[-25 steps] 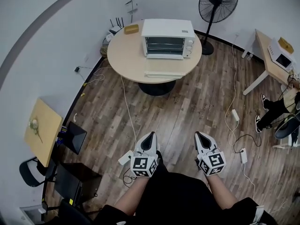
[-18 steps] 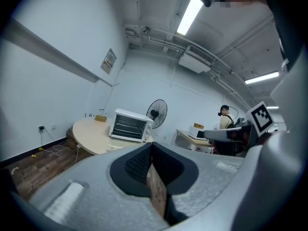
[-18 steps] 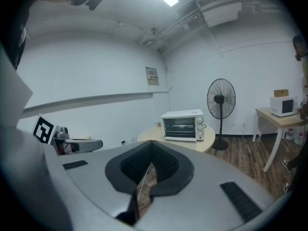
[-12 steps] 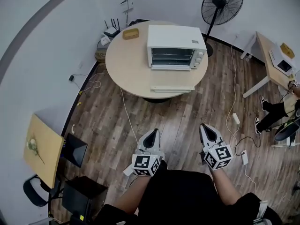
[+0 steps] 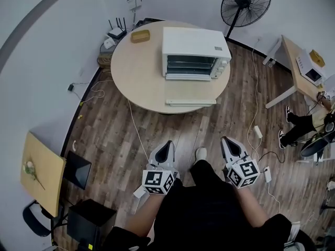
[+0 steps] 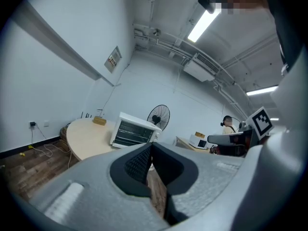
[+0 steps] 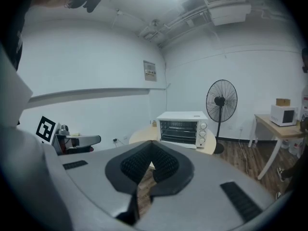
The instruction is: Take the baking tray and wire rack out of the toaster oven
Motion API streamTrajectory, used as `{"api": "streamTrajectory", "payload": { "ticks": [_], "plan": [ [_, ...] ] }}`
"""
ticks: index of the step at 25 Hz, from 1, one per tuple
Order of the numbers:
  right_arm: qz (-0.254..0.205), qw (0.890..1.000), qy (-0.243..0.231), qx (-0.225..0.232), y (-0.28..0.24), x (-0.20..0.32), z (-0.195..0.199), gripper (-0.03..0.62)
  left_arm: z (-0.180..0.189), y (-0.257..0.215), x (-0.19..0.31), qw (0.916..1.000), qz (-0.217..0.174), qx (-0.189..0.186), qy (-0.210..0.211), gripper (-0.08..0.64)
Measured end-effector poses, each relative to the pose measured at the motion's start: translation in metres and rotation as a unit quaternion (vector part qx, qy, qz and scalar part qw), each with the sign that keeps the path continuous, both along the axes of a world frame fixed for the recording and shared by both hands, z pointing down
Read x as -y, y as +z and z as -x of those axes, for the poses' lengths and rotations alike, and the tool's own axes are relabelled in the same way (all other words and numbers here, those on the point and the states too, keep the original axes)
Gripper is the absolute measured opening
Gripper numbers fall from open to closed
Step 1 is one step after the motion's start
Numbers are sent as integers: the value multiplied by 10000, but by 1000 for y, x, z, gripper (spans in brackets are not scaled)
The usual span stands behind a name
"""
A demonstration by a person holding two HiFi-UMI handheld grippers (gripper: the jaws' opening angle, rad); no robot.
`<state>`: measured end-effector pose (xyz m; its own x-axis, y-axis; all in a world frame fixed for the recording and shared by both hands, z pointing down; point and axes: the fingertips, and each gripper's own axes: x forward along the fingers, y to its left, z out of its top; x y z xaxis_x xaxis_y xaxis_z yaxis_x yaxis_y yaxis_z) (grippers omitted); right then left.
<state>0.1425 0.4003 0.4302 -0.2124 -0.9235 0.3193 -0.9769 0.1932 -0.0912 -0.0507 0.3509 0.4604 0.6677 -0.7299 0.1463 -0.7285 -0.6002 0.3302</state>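
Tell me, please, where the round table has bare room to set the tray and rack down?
The table is bare on its left half, between the tan box at the back and the oven. The right side is crowded: the oven, with a white strip before it at the front edge.

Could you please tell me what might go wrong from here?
1. A white power strip and loose white cables lie on the wooden floor short of the round beige table: a possible trip.
2. A pale flat slab sits at the table's near edge before the white toaster oven; a reach past could knock it off.
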Motion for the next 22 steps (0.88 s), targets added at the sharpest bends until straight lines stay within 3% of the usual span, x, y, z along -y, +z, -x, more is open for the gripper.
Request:
{"api": "streamTrajectory", "payload": {
  "ticks": [10,15,22],
  "plan": [
    [-121,9988,-405,266,11,73,-25,-3,-28,3,62,9993,-36,133,-334,18],
    [27,9986,-458,244,25,133,-61,-3,-60,8,109,9987,225,159,-440,18],
    [166,9974,-590,369,36,208,-115,-3,-101,14,176,9970,307,509,-493,18]
  ]
}}
